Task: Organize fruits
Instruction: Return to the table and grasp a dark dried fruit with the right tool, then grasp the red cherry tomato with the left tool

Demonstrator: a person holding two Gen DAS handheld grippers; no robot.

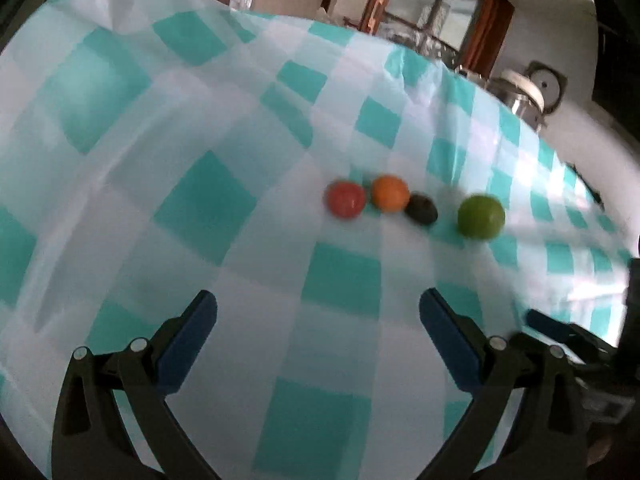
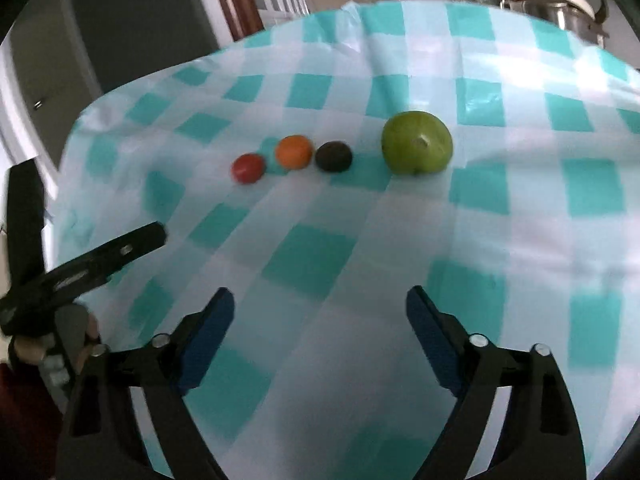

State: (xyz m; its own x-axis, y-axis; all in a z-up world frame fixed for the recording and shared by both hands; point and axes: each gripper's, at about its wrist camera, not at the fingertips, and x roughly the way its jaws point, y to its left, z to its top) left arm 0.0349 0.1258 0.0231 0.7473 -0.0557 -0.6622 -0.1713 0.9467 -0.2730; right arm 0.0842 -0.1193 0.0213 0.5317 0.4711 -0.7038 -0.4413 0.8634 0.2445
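Four fruits lay in a loose row on the bench point(image 2: 520, 216), which was covered by a teal-and-white checked cloth point(image 1: 192, 128). From the right wrist view, running left to right, there were a small red fruit point(image 2: 248, 168), an orange fruit point(image 2: 293, 151), a dark, nearly black fruit point(image 2: 333, 156) and a larger green fruit point(image 2: 417, 142). The red and orange ones sat just beside each other, the dark one lay near the orange, and the green one stood a little apart at the right end of the row. The left wrist view showed the same order: red fruit point(image 1: 345, 199), orange fruit point(image 1: 390, 193), dark fruit point(image 1: 421, 209), green fruit point(image 1: 481, 216), somewhat blurred. The left tongs point(image 1: 318, 304) were spread wide with nothing between their blue pads, hovering above the cloth well short of the row. The right tongs point(image 2: 320, 300) were likewise spread and held nothing, pointed toward the fruits from the near side. Part of the left tongs also appeared at the left edge of the right wrist view. A metal pot point(image 2: 568, 8) stood beyond the far edge of the bench.
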